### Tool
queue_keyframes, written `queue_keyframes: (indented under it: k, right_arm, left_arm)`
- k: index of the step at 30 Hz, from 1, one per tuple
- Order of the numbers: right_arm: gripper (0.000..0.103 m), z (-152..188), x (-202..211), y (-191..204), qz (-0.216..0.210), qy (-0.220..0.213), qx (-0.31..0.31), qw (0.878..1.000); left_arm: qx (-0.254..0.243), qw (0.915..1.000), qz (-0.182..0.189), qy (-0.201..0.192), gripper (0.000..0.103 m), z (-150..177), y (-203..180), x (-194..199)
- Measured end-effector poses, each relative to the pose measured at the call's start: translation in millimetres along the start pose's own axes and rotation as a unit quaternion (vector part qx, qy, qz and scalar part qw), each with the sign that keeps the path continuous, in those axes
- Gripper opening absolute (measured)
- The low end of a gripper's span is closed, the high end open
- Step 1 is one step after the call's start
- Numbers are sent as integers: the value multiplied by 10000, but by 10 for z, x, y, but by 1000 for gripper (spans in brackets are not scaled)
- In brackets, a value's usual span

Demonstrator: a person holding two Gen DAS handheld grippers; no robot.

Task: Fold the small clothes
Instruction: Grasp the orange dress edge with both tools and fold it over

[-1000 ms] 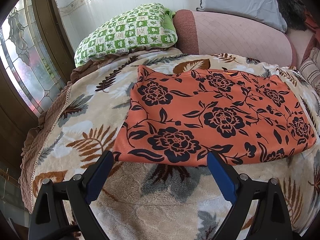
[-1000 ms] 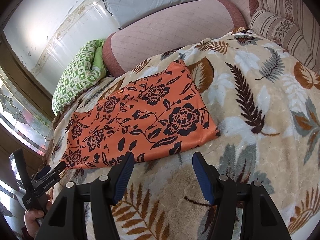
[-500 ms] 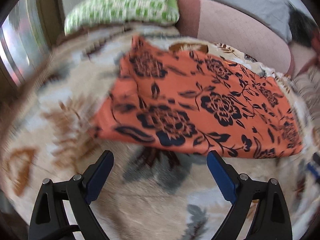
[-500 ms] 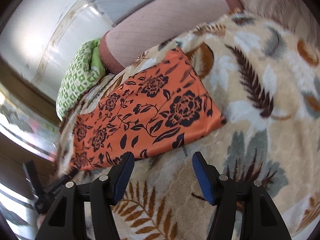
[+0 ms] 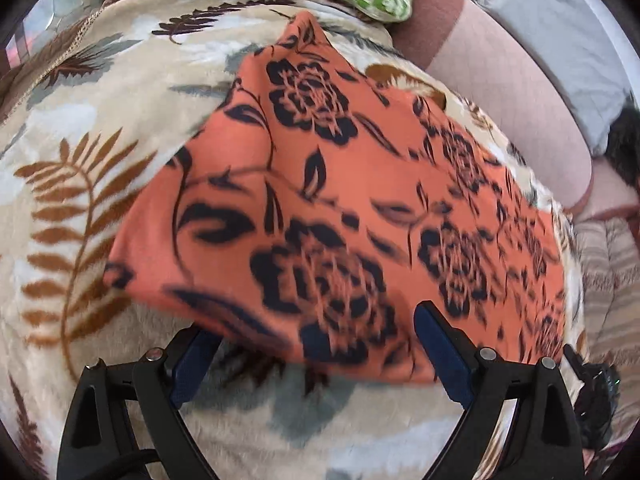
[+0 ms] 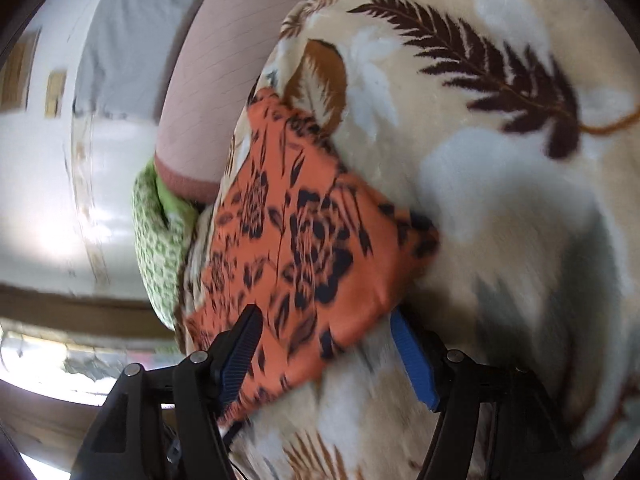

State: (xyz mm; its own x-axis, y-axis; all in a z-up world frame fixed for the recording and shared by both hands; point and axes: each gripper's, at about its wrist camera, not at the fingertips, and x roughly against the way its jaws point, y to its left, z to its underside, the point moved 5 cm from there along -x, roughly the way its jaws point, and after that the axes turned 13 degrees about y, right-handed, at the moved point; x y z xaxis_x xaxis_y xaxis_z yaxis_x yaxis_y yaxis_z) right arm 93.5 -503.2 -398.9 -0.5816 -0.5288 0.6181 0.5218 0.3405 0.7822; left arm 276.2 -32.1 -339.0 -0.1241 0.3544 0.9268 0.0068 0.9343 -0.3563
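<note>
A cream plush blanket printed with brown and grey fern leaves (image 5: 100,128) covered the bed. On it lay the orange garment with black flower print (image 5: 328,216), folded flat into a long rectangle. In the left wrist view its long axis ran from just ahead of the fingers away to the upper right, toward a pink quilted bolster (image 5: 516,92). The left gripper (image 5: 316,360) stood with fingers apart, astride the garment's near edge, one fingertip tucked under it. Only the right wrist view showed the right gripper (image 6: 324,348), its fingers just opening wider, spread astride the garment's near corner. A green checked pillow (image 6: 156,240) lay beyond.
</note>
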Motion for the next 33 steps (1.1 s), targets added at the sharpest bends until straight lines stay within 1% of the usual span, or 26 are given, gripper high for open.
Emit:
queue_keyframes:
  k: [1, 3, 5, 6, 7, 8, 9, 10, 11, 13, 14, 17, 19, 22, 24, 25, 26, 27, 28, 29, 30, 31, 32, 33]
  right_arm:
    - [72, -66, -35, 24, -60, -56, -55, 10000]
    - [72, -179, -102, 79, -113, -178, -63, 9998]
    - [72, -301, -188, 139, -168, -293, -34, 9994]
    - [70, -344, -234, 179, -211, -329, 49, 9992]
    - [55, -386, -280, 232, -167, -377, 177, 9990]
    - [40, -419, -323, 260, -126, -387, 249, 9989]
    - [22, -444, -381, 265, -61, -343, 281, 9990]
    - [22, -448, -417, 253, 11, -326, 265, 9991]
    - [22, -439, -416, 243, -34, -386, 275, 9989]
    - [21, -389, -383, 252, 14, -452, 370, 9983]
    - [21, -349, -349, 286, 104, -510, 500, 9974]
    - [20, -222, -214, 424, 270, -676, 855, 9937]
    - [20, -122, -105, 551, 298, -741, 1052, 9912]
    - [20, 86, 108, 650, 357, -799, 1330, 9872]
    - [20, 281, 262, 582, 322, -714, 1391, 9872]
    - [20, 370, 298, 511, 337, -626, 1394, 9877]
    - [20, 440, 318, 421, 386, -534, 1389, 9881]
    - [23, 509, 309, 309, 462, -400, 1352, 9889]
    - [26, 564, 250, 151, 616, -212, 1234, 9902]
    - [29, 583, 185, 12, 861, -85, 1069, 9905]
    - [29, 598, 131, -106, 911, 55, 940, 9914]
    - [31, 595, 157, -171, 580, -8, 841, 9948]
    - [33, 597, 200, -194, 419, 6, 691, 9967]
    - [44, 602, 249, -201, 389, 86, 490, 9980]
  left_arm:
    - [139, 9999, 87, -6, 94, -59, 27, -8]
    - [481, 9981, 352, -137, 94, -193, 80, -11]
    - [672, 9964, 456, -232, 94, -279, 109, -20]
    - [735, 9955, 513, -322, 94, -314, 108, -6]
    - [772, 9945, 564, -420, 89, -330, 109, 9]
    - [835, 9937, 508, -546, 71, -338, 132, 16]
    - [879, 9937, 335, -615, 54, -335, 171, 14]
    - [895, 9933, 245, -695, 39, -325, 227, 13]
    - [908, 9923, 419, -736, 34, -321, 268, 17]
    - [818, 9919, 577, -780, 22, -286, 290, 44]
    - [713, 9926, 576, -793, 19, -262, 281, 76]
    - [556, 9926, 626, -875, 17, -155, 260, 241]
    - [407, 9930, 613, -919, 17, -3, 256, 395]
    - [176, 9940, 558, -929, 17, 342, 307, 600]
    - [122, 9948, 408, -925, 18, 624, 414, 674]
    - [173, 9958, 282, -850, 20, 785, 510, 652]
    - [219, 9966, 183, -774, 28, 847, 557, 611]
    - [249, 9978, -3, -619, 35, 937, 629, 516]
    - [219, 9981, -40, -572, 39, 977, 663, 461]
    - [135, 9976, -4, -683, 43, 1001, 664, 497]
    - [96, 9976, -168, -671, 49, 1012, 655, 545]
    - [83, 9970, -378, -663, 57, 1020, 648, 607]
    - [72, 9959, -526, -730, 60, 1025, 648, 698]
    - [59, 9941, -628, -883, 60, 1035, 643, 819]
